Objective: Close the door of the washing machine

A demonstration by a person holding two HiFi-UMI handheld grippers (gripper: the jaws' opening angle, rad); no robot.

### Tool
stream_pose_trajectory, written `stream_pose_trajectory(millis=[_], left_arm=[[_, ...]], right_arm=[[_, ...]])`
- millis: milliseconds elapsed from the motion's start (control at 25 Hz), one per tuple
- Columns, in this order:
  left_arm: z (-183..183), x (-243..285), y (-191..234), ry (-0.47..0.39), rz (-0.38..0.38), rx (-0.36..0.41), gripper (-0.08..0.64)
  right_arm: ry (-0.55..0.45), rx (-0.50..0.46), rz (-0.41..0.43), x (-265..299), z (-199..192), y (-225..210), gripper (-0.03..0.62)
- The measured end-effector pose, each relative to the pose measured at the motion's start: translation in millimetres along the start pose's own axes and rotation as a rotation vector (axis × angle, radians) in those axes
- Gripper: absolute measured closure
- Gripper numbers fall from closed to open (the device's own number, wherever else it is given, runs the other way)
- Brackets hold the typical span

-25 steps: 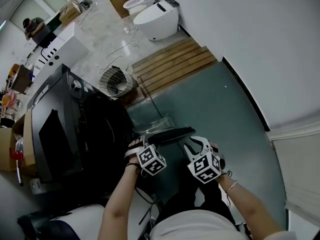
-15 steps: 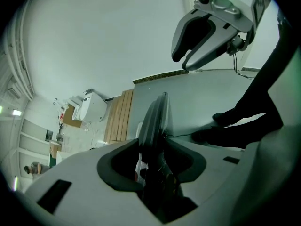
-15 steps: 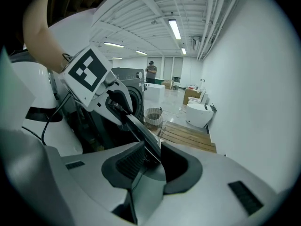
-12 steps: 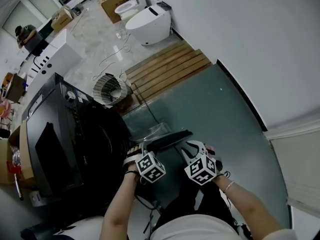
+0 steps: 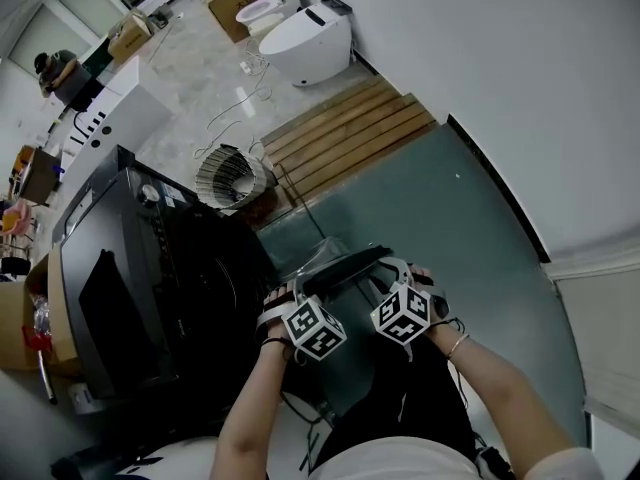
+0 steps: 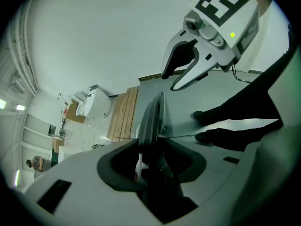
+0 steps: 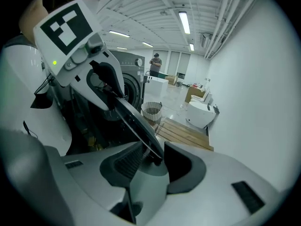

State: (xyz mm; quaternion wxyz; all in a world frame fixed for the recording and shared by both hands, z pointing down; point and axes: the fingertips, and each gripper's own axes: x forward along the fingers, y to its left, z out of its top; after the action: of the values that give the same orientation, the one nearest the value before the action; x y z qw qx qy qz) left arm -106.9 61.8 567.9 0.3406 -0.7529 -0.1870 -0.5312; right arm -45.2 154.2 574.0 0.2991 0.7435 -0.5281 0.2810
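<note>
The black washing machine (image 5: 130,268) stands at the left with its round door (image 5: 345,264) swung out towards me and seen edge-on. My left gripper (image 5: 298,288) straddles the door's rim near the hinge side. The rim (image 6: 151,121) runs between its jaws with a dark gap beside it, so the gripper is open. My right gripper (image 5: 396,270) sits at the door's outer end. Its jaws are opening, and the door edge (image 7: 134,119) lies between them with room on both sides. Each gripper shows in the other's view: the right gripper (image 6: 170,81) and the left gripper (image 7: 107,81).
A wire basket (image 5: 228,173) lies behind the door, next to a wooden slat platform (image 5: 345,133). A white toilet (image 5: 310,40) and cardboard boxes stand further back. A grey-green floor (image 5: 450,218) runs to the white wall on the right. A person (image 5: 55,68) stands far off.
My right gripper has moved forward and down onto the door's outer rim. The left gripper has shifted a little to the right along the door.
</note>
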Motion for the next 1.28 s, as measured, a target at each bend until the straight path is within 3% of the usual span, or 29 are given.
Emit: stream_pose_trajectory(millis=[360, 680, 960, 1280], left_arm=[[-4.0, 21.8, 43.2, 0.044, 0.014, -0.063, 0.368], [-12.9, 38.9, 88.8, 0.099, 0.046, -0.172, 0.37], [-19.4, 54.5, 118.0, 0.134, 0.064, -0.244, 0.368], [-23.3, 67.4, 147.1, 0.191, 0.09, -0.334, 0.367]], right_arm=[[0.009, -0.152, 0.067, 63.1, 12.6, -30.6, 0.432], [-0.025, -0.279, 0.155, 123.3, 47.7, -58.3, 0.422], [-0.067, -0.436, 0.271, 175.0, 77.5, -71.0, 0.403], [-0.092, -0.546, 0.373, 207.3, 95.5, -82.3, 0.442]])
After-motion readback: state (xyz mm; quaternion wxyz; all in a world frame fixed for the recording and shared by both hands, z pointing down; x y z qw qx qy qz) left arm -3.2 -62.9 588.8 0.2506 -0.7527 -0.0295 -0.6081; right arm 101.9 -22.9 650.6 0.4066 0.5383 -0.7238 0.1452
